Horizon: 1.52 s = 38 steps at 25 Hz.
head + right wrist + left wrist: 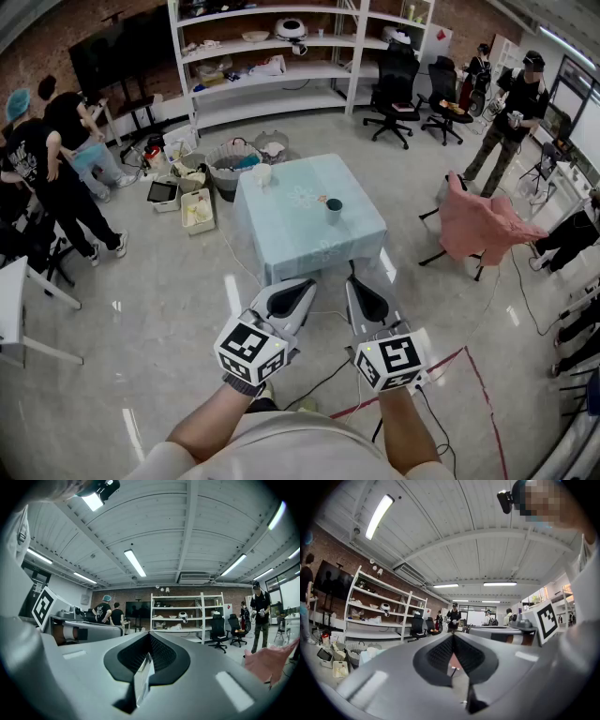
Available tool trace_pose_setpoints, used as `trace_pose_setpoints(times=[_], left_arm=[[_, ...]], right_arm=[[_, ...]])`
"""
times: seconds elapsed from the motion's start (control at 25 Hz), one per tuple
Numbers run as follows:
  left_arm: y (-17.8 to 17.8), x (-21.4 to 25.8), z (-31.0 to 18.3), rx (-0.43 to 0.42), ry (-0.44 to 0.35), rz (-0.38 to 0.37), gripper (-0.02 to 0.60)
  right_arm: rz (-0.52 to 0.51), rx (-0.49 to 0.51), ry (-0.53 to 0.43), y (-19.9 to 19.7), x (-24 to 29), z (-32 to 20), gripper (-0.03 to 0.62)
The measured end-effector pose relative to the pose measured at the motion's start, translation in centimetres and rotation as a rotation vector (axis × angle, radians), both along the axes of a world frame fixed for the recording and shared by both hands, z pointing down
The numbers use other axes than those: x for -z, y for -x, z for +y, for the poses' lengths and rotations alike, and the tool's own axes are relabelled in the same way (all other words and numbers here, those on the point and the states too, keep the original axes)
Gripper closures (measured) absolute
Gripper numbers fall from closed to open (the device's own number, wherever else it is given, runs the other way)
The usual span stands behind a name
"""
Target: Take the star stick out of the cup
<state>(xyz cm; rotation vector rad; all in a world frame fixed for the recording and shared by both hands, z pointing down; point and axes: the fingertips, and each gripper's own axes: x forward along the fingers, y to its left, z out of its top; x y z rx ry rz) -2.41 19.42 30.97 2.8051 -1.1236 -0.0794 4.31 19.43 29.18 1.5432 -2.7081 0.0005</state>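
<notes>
A small dark cup (334, 210) stands on the square table with a pale blue cloth (281, 234), near its right side. A tiny pale object (321, 199) lies just beside the cup; the star stick is too small to make out. Both grippers are held close to my body, well short of the table and pointing toward it. The left gripper (302, 286) has its jaws pressed together with nothing between them, as the left gripper view (453, 638) confirms. My right gripper (359, 284) is likewise shut and empty (150, 638).
Baskets and bins (202, 183) crowd the floor left of the table. A chair draped in pink cloth (480, 227) stands to its right. White shelving (281, 56) and office chairs (394, 89) line the back. People stand at far left (47, 169) and far right (511, 112). Red floor tape (469, 366) runs near my feet.
</notes>
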Motion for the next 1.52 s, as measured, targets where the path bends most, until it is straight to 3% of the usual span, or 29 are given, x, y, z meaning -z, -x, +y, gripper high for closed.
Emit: trace_pose_setpoints(times=[0.52, 0.96, 1.52], left_arm=[[-1.3, -0.4, 0.5, 0.001, -0.001, -0.005, 0.575], [-2.0, -0.7, 0.8, 0.004, 0.002, -0.029, 0.575], [-3.2, -1.9, -2.0, -0.011, 0.017, -0.040, 0.575]], right_arm=[[0.010, 0.007, -0.011, -1.0, 0.0, 0.4, 0.585], [-0.047, 0.058, 0.003, -1.5, -0.2, 0.9, 0.583], [-0.089, 0.018, 0.026, -4.0, -1.0, -1.6, 0.583]])
